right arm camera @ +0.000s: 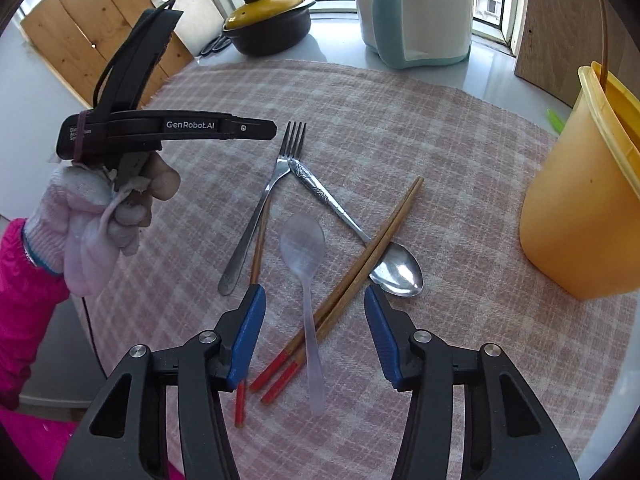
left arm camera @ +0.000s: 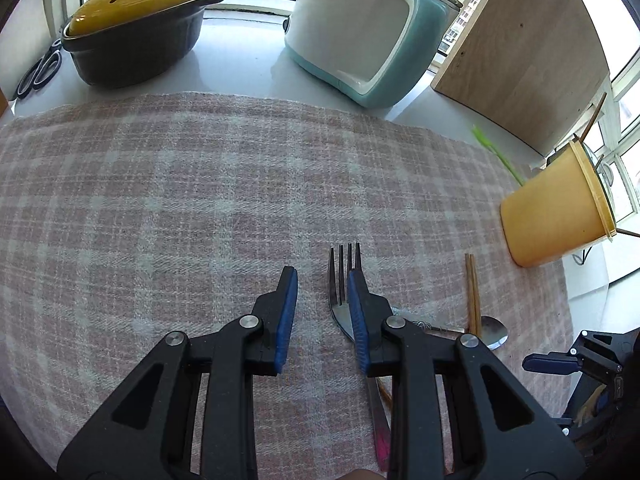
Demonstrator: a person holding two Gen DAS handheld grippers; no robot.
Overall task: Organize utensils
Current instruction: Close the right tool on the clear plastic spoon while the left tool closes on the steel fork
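A pink plaid cloth covered the table, and the yellow plastic bucket stood on its right edge, already holding some sticks. The loose utensils lay in one cluster on the near middle of the cloth, left of the bucket.

The right gripper hung above this cluster with its jaws wide apart and nothing between them. Directly under the gap lay the pair of chopsticks and the clear plastic spoon. The long axis of the chopsticks ran from near left, at the red tips, to far right, so the jaws probably needed some turning to close across them. The metal spoon lay under the pair, its bowl just beside the right finger. The fork pointed far, with one single chopstick under its handle.

The left gripper was also open and empty, low over the cloth, with the fork beside its right finger. The right arm seemed nearer to the bucket, and the cloth between the cluster and the bucket was free.
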